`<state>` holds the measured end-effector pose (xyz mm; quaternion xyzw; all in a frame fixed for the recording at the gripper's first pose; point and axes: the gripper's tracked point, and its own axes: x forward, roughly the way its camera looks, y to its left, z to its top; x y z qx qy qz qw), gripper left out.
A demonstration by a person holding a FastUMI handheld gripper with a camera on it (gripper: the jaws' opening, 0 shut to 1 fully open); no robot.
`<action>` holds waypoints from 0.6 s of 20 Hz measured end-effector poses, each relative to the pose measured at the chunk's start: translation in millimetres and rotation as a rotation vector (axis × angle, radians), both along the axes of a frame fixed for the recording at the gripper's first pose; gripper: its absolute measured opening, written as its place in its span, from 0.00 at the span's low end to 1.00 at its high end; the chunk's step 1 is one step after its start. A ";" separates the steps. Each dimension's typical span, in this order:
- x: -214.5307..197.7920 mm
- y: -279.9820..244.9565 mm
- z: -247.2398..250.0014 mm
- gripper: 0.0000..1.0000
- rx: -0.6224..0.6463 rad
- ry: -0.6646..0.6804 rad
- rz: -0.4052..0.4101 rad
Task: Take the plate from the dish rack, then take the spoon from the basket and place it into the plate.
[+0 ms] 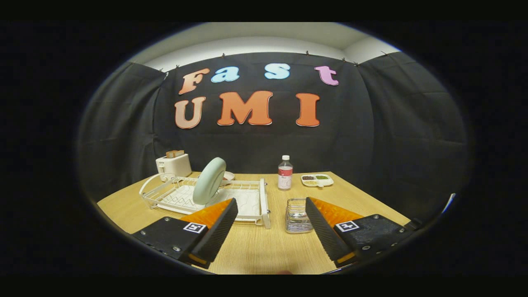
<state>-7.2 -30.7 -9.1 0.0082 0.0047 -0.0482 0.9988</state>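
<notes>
The tool (270, 225) hangs above the near part of the worktop (255, 251) with its fingers spread wide and nothing between them, which suits a moment when no grasp has been made yet. Taking the dish rack (206, 198) as the landmark: the plate (209, 180) stands on edge in its slots, tilted a little, so its rim is offered upward, and I judge that rim the likeliest place to pinch. The rack sits beyond the tool's left finger, whose tip overlaps the rack's near edge in the gripper view.

To the right of the rack, just beside it, stands the small wire basket (298, 214), close against the right finger. The spoon should be in it, but I cannot make it out through the wires. Behind the rack a toaster (173, 164) sits near the wall, with something sticking out of its top. To the right of the rack and farther back stands a clear bottle (285, 172), and beyond that a small divided dish (317, 180) with bits of food.

The worktop is pale wood grain, smooth and flat, with free space ahead of the rack where a plate could be set down. Black cloth hangs round it on three sides, with a light ceiling above.
</notes>
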 end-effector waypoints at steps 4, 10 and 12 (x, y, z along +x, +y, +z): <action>1.6 6.7 -2.7 0.98 -0.007 0.010 0.009; 7.9 27.7 -7.2 0.98 -0.027 0.022 0.035; 12.7 36.6 -8.9 0.98 -0.028 0.030 0.042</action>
